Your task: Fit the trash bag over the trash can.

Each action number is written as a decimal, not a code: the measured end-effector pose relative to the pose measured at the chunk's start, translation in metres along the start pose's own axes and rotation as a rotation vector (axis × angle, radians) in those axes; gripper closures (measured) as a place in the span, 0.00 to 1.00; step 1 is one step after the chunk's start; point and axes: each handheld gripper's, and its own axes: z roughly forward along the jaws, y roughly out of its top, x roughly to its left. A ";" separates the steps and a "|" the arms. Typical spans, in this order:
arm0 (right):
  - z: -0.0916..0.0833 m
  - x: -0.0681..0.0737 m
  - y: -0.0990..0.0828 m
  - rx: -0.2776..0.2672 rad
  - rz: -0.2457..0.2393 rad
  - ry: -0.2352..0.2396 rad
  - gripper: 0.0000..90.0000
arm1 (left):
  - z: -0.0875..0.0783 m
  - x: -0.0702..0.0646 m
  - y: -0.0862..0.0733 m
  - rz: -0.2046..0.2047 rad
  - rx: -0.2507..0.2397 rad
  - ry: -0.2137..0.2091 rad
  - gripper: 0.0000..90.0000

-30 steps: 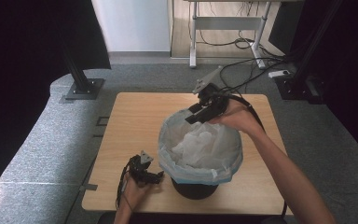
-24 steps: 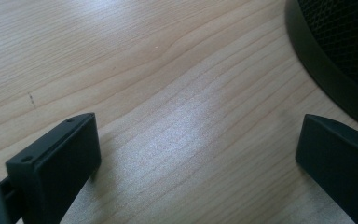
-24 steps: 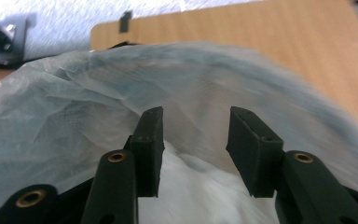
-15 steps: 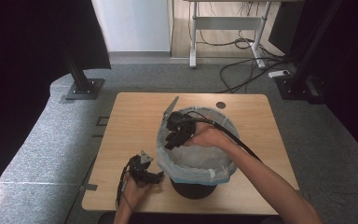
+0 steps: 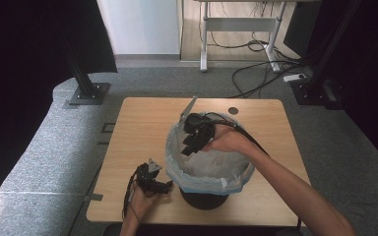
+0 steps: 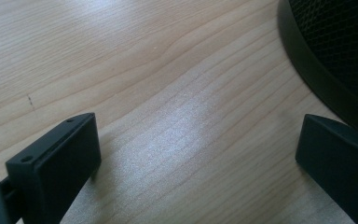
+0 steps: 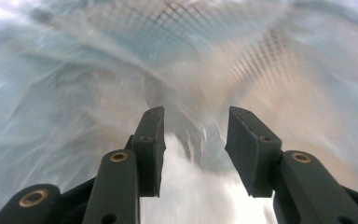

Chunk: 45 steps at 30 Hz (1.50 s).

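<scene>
while the left gripper rests open on the table, the right gripper, open, could tear the bin liner.

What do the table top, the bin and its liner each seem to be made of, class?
Table top: wood or wood-look laminate, matt, pale, with visible grain lines.
Bin: likely black metal mesh; a fine grid shows above its solid base ring.
Liner: thin translucent plastic film, pale blue-white, crinkled and folded over the rim; the mesh shows through it in the right gripper view.
</scene>
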 end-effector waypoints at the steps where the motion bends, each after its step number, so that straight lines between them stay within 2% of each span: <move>1: -0.004 0.000 -0.003 0.008 0.006 -0.007 0.63 | 0.000 0.000 0.000 0.000 0.000 0.000 0.00; 4: -0.006 -0.004 -0.015 0.047 0.040 -0.025 0.66 | 0.000 0.000 0.000 0.000 0.000 0.000 0.00; 7: 0.010 -0.008 -0.023 0.116 0.062 -0.019 0.67 | 0.000 0.000 0.000 0.000 0.000 -0.001 0.00; 9: 0.027 -0.010 -0.025 0.177 0.056 -0.004 0.67 | 0.000 0.000 0.000 0.000 0.000 -0.001 0.00; 11: 0.047 -0.011 -0.026 0.224 0.040 0.032 0.67 | 0.000 0.000 0.000 0.000 0.000 -0.001 0.00; 13: 0.063 -0.011 -0.028 0.307 0.014 0.067 0.66 | 0.000 0.000 0.000 0.000 0.000 -0.001 0.00; 14: 0.066 -0.010 -0.028 0.337 -0.005 0.066 0.66 | 0.000 0.000 0.000 0.001 0.000 -0.001 0.00; 16: 0.065 -0.011 -0.029 0.341 0.009 0.073 0.66 | 0.000 0.000 0.000 0.002 0.000 -0.003 0.00; 19: 0.056 -0.010 -0.028 0.292 0.001 0.074 0.57 | 0.000 0.000 0.000 0.002 0.000 -0.003 0.00; 20: 0.051 -0.009 -0.026 0.252 -0.012 0.068 0.50 | 0.000 0.000 0.000 0.002 0.000 -0.003 0.00; 24: 0.026 -0.009 -0.020 0.096 -0.018 0.050 0.27 | 0.000 0.000 0.000 0.002 0.000 -0.003 0.00; 26: 0.011 -0.010 -0.017 0.021 -0.015 0.039 0.19 | 0.000 0.000 0.000 0.003 0.000 -0.003 0.00; 30: -0.017 -0.014 -0.013 -0.081 -0.015 -0.019 0.01 | 0.000 0.000 0.000 0.002 0.000 -0.003 0.00; 35: -0.044 -0.023 -0.015 -0.143 0.006 -0.102 0.00 | 0.000 0.000 0.001 0.002 0.000 -0.003 0.00; 38: -0.056 -0.031 -0.018 -0.190 0.045 -0.134 0.00 | 0.000 0.000 0.001 0.002 0.000 -0.003 0.00; 45: -0.076 -0.043 -0.023 -0.216 0.079 -0.203 0.00 | 0.000 0.000 0.001 0.001 0.000 -0.003 0.00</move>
